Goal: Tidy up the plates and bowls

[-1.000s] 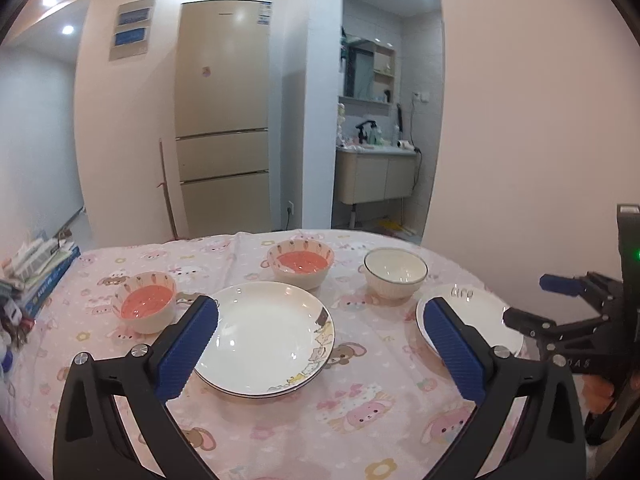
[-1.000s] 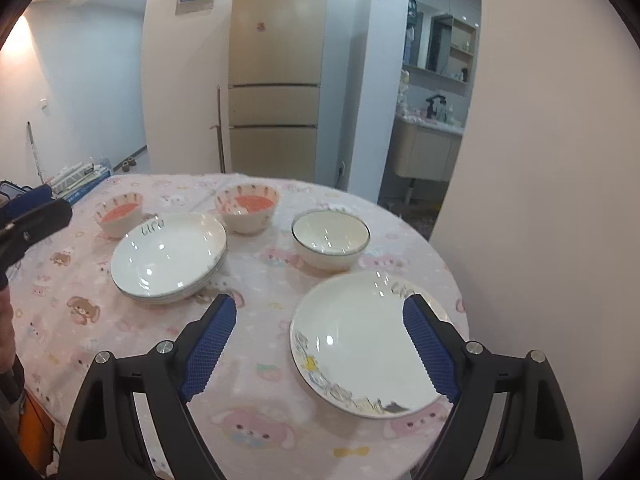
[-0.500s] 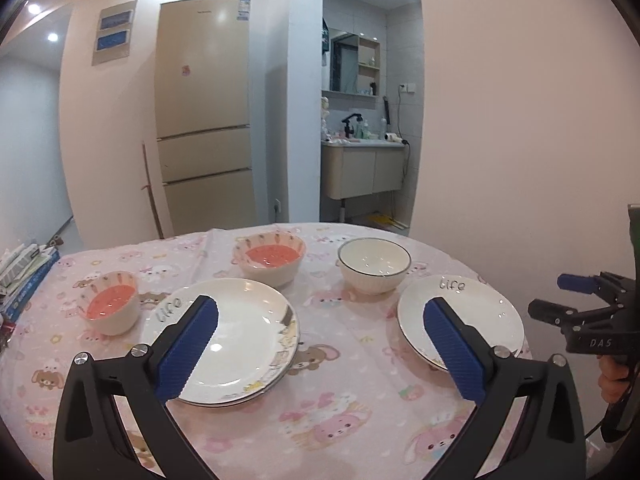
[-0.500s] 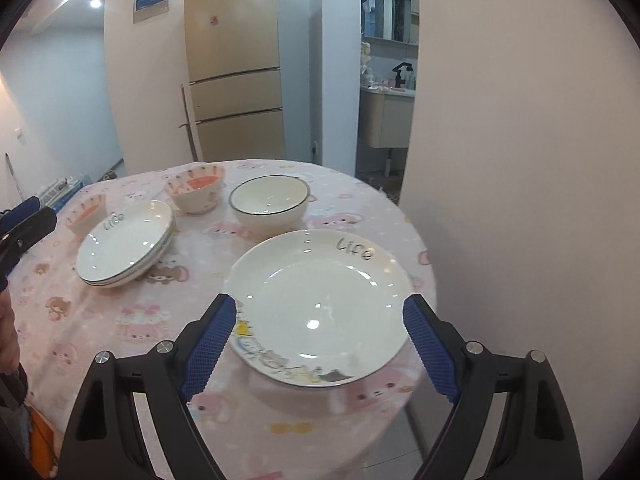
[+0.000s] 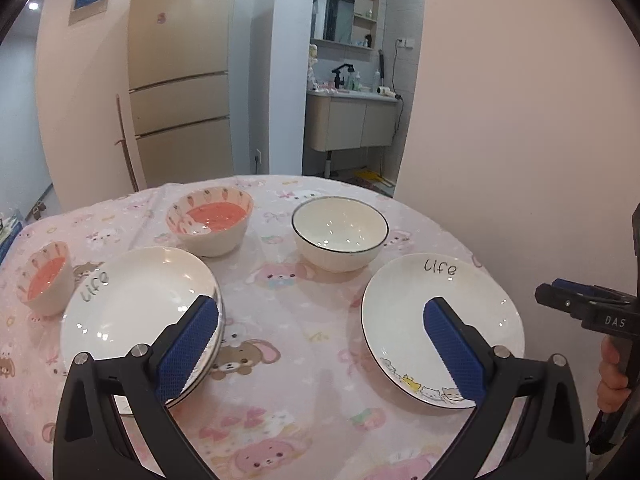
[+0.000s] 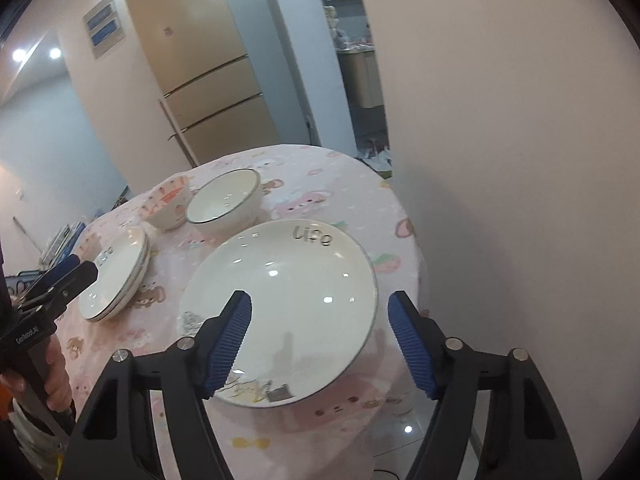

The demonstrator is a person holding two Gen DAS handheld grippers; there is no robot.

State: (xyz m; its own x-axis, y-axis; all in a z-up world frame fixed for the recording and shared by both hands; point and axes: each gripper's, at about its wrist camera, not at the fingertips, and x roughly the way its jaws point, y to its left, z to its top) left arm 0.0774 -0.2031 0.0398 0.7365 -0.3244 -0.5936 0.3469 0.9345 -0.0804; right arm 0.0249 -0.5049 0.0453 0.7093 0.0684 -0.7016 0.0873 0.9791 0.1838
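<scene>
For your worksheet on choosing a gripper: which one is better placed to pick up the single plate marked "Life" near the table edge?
The right gripper. It is open, and its fingers already frame the single plate. The left gripper, also open, faces the cloth between that plate and the plate stack.

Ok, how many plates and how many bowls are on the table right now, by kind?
White "Life" plates: 3, one alone on the right, two stacked on the left (second rim visible).
Pink-lined carrot-pattern bowls: 2.
White dark-rimmed bowl: 1.
Total: 6.
</scene>
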